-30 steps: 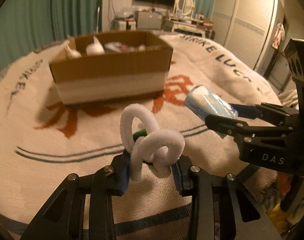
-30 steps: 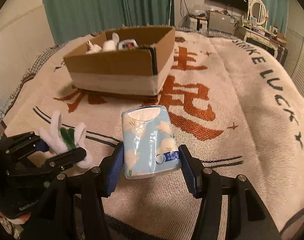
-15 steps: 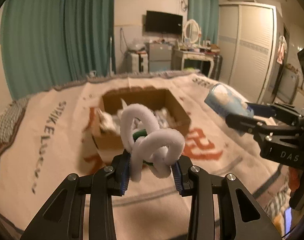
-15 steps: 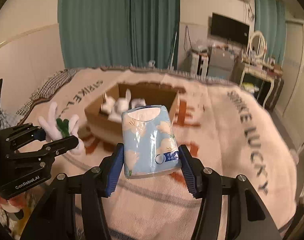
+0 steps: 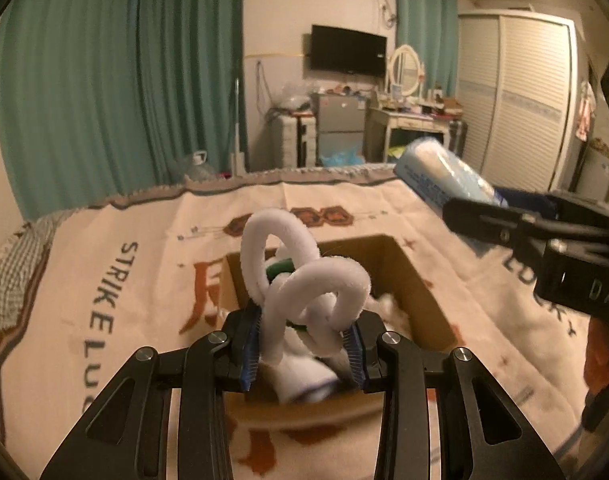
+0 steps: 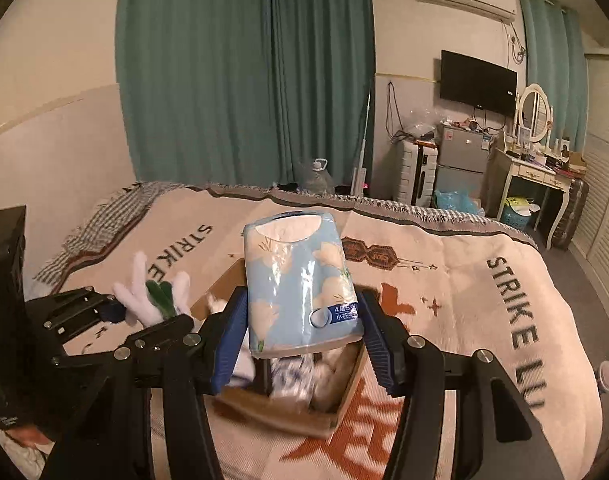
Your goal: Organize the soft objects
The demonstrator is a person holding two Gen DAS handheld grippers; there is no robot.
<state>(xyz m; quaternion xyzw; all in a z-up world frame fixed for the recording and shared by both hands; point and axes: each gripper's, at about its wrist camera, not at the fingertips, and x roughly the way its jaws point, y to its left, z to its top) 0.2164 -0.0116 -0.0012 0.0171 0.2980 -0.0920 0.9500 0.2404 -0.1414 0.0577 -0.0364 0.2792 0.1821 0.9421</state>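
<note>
Bed [image 6: 484, 300]: cardboard box [image 5: 408, 280] part-filled
Left gripper [image 5: 302, 354]: fingers clamp white plush toy [image 5: 304, 292]
Right gripper [image 6: 302, 344]: fingers pinch tissue pack [image 6: 300, 284]
Left to do: both unreleased above box

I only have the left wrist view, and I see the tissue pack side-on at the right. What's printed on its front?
Observer: The tissue pack has pale flowers on a light blue wrapper, with a white oval opening at its top end.
Operator: Is the right tool gripping it squarely?
Observer: The right tool has a blue pad on each side of the pack's lower end; the pack stands upright between them.
Operator: Is it over the cardboard box?
Observer: The cardboard box shows directly below the pack, with white soft items inside.
Operator: And my pipe-cleaner flower?
Observer: The left tool holds it beside the box's left edge; white loops and green leaves show.
</note>
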